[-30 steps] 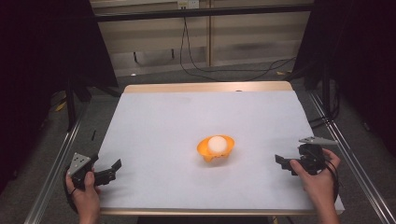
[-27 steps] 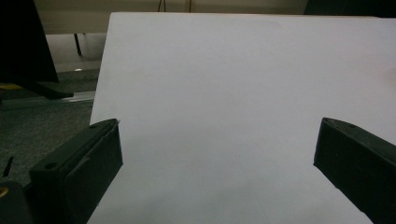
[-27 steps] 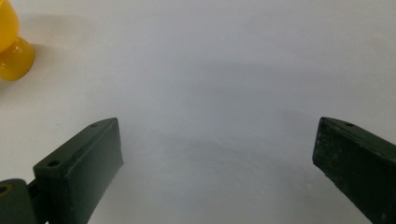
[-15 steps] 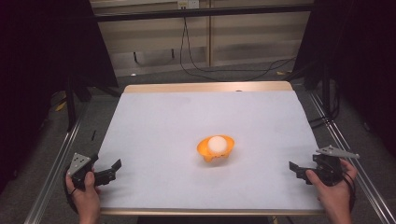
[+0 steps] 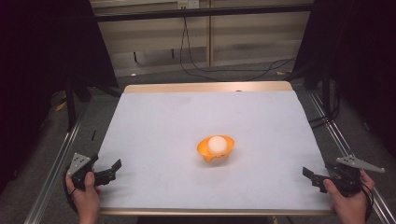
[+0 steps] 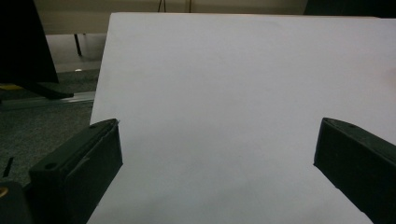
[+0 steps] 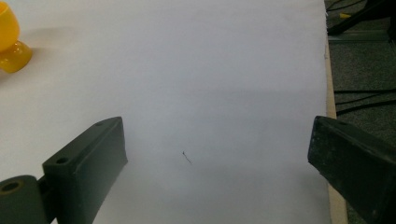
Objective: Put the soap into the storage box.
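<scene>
White tabletop has an orange cup with a white ball in its middle, well apart from both open, empty hand-held grippers, left and right, whose jaws have just been closing a little, so reach slowly and grab the cup without tipping it.

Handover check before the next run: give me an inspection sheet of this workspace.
Surface: table under a pale sheet, wooden edge bare at the far side.
Job's things: orange cup near the middle, upright, a white ball in it.
Clutter: nothing seen, bar a tiny dark speck on the sheet.
Grippers: left gripper at the near left corner, open and empty; right gripper at the near right corner, open with nothing between the jaws, which have just been closing a little.
Cables: black cables on the floor beyond the table.
Surroundings: metal rails along both sides, dark curtains, pale wall panels behind.
</scene>
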Demonstrator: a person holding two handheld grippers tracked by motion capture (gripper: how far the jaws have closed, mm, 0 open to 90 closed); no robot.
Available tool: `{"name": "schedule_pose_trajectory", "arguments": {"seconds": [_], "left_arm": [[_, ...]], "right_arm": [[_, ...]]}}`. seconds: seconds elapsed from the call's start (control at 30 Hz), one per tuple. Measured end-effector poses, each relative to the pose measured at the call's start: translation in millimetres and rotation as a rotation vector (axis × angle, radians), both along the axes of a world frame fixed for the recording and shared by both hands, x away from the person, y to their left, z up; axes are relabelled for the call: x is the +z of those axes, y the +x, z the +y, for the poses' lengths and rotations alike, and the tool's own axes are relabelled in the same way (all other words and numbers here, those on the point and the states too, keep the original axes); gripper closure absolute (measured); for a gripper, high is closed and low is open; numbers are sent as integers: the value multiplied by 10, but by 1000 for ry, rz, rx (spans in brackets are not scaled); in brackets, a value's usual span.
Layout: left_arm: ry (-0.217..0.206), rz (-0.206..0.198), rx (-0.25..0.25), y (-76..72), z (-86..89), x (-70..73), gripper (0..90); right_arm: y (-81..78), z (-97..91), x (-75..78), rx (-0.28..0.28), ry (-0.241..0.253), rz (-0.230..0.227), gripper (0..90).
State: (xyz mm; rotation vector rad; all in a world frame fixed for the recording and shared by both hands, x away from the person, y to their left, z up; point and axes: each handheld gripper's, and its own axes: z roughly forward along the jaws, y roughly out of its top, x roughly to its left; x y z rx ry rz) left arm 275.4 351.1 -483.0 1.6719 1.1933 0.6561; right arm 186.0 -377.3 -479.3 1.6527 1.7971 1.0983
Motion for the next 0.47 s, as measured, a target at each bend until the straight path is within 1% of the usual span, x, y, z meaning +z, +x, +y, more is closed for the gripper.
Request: {"name": "schedule_pose_trajectory", "arguments": {"seconds": [0.07, 0.2, 0.3, 0.37, 0.43, 0.47], "left_arm": [[-1, 2, 3, -2, -1, 0, 9], [-5, 2, 0, 2, 0, -1, 9], [-4, 0, 3, 1, 1, -1, 9], [-7, 0, -1, 1, 5, -1, 9], [-8, 0, -1, 0, 10, -1, 9], [-9, 0, -1, 0, 10, -1, 9]], "right_arm": [[-8, 8, -8, 1, 5, -5, 42], [0, 32, -32, 13, -9, -1, 42], [-7, 13, -39, 15, 9, -7, 37], [-12, 2, -42, 19, 12, -14, 32], [-4, -14, -43, 21, 40, -6, 24], [3, -18, -42, 19, 44, 2, 25]]}}
